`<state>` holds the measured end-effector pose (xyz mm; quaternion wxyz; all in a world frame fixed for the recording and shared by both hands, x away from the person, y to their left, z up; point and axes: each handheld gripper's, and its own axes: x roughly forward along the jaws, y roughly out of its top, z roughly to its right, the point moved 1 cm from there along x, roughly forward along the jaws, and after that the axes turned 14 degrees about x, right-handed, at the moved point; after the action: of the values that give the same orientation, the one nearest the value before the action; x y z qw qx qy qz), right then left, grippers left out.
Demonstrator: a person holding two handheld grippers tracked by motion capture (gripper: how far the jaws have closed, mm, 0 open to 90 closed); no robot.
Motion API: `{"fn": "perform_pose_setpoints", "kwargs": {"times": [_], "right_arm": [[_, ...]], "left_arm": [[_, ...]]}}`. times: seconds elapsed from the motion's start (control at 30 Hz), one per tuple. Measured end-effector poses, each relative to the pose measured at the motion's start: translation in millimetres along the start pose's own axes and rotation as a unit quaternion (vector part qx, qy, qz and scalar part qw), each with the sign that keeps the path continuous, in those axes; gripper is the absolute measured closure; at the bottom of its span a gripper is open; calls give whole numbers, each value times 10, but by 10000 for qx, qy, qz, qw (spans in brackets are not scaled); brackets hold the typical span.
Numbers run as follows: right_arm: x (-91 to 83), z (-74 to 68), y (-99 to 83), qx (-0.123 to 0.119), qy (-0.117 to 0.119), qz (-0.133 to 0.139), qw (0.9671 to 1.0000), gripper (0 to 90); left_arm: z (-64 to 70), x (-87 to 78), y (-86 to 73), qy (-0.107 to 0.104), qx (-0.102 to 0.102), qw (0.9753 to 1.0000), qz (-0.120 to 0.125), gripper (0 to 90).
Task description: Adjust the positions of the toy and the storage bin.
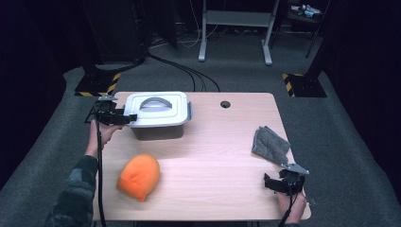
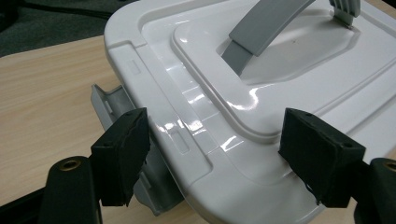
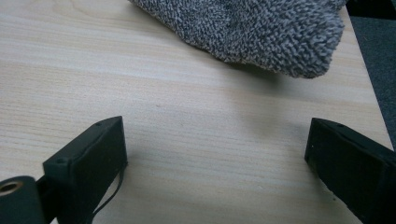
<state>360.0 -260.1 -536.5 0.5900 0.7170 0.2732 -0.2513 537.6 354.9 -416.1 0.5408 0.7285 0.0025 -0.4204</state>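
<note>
A white plastic box (image 1: 158,115) with a lid and a grey handle (image 1: 153,102) stands at the table's back left. My left gripper (image 1: 126,117) is open at the box's left end, its jaws straddling the lid's edge (image 2: 196,135) above a grey side latch (image 2: 112,105). My right gripper (image 1: 272,182) rests open near the table's front right corner, jaws spread above bare wood. A grey towel (image 1: 269,144) lies just beyond it, its fuzzy edge (image 3: 261,32) at the top of the right gripper view.
An orange cushion-like soft object (image 1: 139,176) lies at the front left of the wooden table (image 1: 217,156). A round cable hole (image 1: 225,104) is at the back edge. Cables and a frame's legs stand on the carpet behind.
</note>
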Motion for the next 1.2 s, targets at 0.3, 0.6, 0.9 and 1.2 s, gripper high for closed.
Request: {"fn": "perform_pose_setpoints", "kwargs": {"times": [0.3, 0.6, 0.9, 1.2], "right_arm": [[-1, -1, 0, 4, -5, -2, 10000, 49], [1, 1, 1, -20, 5, 11, 10000, 49], [-1, -1, -1, 2, -2, -2, 10000, 50], [-1, -1, 0, 1, -2, -1, 10000, 50]], "left_arm": [[45, 51, 47, -96, 65, 9999, -13, 242], [59, 93, 89, -199, 119, 9997, -57, 242], [132, 162, 165, -304, 213, 9993, -87, 242], [188, 206, 216, -433, 317, 9985, -143, 242]]}}
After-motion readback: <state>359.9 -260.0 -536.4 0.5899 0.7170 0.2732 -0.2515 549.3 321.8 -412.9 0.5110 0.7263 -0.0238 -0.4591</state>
